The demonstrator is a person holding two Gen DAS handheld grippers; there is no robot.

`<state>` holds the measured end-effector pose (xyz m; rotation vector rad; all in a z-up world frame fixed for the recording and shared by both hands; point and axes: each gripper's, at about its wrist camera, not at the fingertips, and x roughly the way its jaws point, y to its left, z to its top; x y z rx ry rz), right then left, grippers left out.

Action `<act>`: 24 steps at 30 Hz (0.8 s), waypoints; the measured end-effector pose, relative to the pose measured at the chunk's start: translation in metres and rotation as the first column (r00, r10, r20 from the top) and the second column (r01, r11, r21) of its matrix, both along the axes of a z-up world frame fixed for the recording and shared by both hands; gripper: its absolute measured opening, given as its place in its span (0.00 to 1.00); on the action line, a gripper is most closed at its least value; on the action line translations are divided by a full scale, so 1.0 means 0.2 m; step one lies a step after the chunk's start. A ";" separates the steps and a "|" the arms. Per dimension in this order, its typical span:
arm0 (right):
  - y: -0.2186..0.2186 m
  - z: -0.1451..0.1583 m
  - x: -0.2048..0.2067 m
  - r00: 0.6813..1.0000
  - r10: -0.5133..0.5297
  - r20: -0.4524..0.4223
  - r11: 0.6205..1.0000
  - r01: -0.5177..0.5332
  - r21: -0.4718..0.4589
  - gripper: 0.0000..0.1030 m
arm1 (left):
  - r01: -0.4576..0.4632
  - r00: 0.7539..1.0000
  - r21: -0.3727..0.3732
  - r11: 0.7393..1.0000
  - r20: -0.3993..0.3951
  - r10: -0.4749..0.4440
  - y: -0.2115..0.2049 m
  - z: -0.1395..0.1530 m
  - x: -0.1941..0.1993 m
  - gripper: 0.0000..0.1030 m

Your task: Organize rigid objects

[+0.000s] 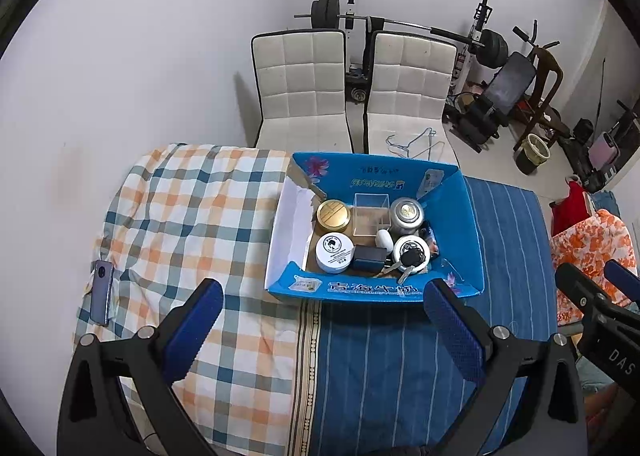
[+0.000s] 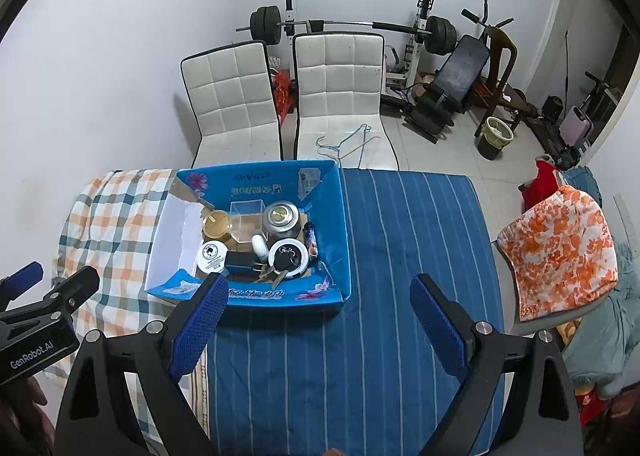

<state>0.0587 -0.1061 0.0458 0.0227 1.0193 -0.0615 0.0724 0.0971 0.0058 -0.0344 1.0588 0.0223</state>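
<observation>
A blue cardboard box (image 1: pixel 460 212) (image 2: pixel 338 216) sits on the cloth-covered table. Inside are a gold-lidded jar (image 1: pixel 333 215), a clear plastic cube (image 1: pixel 371 214), a silver tin (image 1: pixel 406 213), a white jar (image 1: pixel 334 253), a dark small box (image 1: pixel 370 257), a white earbud case (image 1: pixel 385 238), a white round tin (image 1: pixel 424 246) with a black car key and keys (image 1: pixel 408 262) on it, and a dark lighter (image 2: pixel 310 240). A purple phone (image 1: pixel 101 292) lies at the table's left edge. My left gripper (image 1: pixel 322 310) and right gripper (image 2: pixel 318 304) are open and empty, held above the table in front of the box.
The table has a checked cloth (image 1: pixel 192 208) on the left and a blue striped cloth (image 2: pixel 400 256) on the right. Two white chairs (image 1: pixel 300 88) (image 1: pixel 408 92) stand behind it. A chair with an orange floral cover (image 2: pixel 560 248) stands to the right. Gym gear (image 2: pixel 440 68) fills the back.
</observation>
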 end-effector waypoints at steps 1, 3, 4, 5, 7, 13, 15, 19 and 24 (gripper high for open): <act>0.00 0.00 0.00 1.000 0.001 0.002 1.000 -0.001 -0.002 0.92 | -0.001 1.000 -0.001 1.000 -0.001 0.001 0.01 0.00 0.00 1.00; 0.01 0.00 0.00 1.000 0.003 0.004 1.000 -0.003 -0.007 0.92 | 0.000 1.000 0.000 1.000 0.001 0.000 0.00 0.00 0.00 1.00; 0.01 -0.01 0.00 1.000 0.004 0.004 1.000 -0.004 -0.005 0.92 | 0.001 1.000 -0.001 1.000 -0.001 -0.001 0.01 0.00 0.00 1.00; 0.01 -0.01 0.00 1.000 0.004 0.005 1.000 -0.004 -0.006 0.92 | 0.003 1.000 0.000 1.000 0.001 -0.003 0.00 0.00 0.00 1.00; 0.01 -0.01 -0.01 1.000 0.005 0.007 1.000 -0.005 -0.007 0.92 | 0.004 1.000 0.002 1.000 0.003 -0.004 0.01 0.00 0.00 1.00; 0.03 0.00 -0.02 1.000 0.009 0.011 1.000 -0.009 -0.007 0.92 | 0.002 1.000 0.005 1.000 0.008 -0.002 0.01 -0.01 -0.02 1.00; 0.03 0.01 -0.03 1.000 0.011 0.012 1.000 -0.011 -0.010 0.92 | 0.001 1.000 0.005 1.000 0.007 -0.001 0.01 0.00 -0.02 1.00; 0.03 0.01 -0.03 1.000 0.011 0.013 1.000 -0.011 -0.013 0.92 | 0.003 1.000 0.004 1.000 0.007 -0.003 0.01 0.00 -0.02 1.00; 0.03 0.04 -0.05 1.000 0.010 0.020 1.000 -0.010 -0.014 0.92 | -0.002 1.000 0.005 1.000 0.010 0.002 0.01 0.00 -0.03 1.00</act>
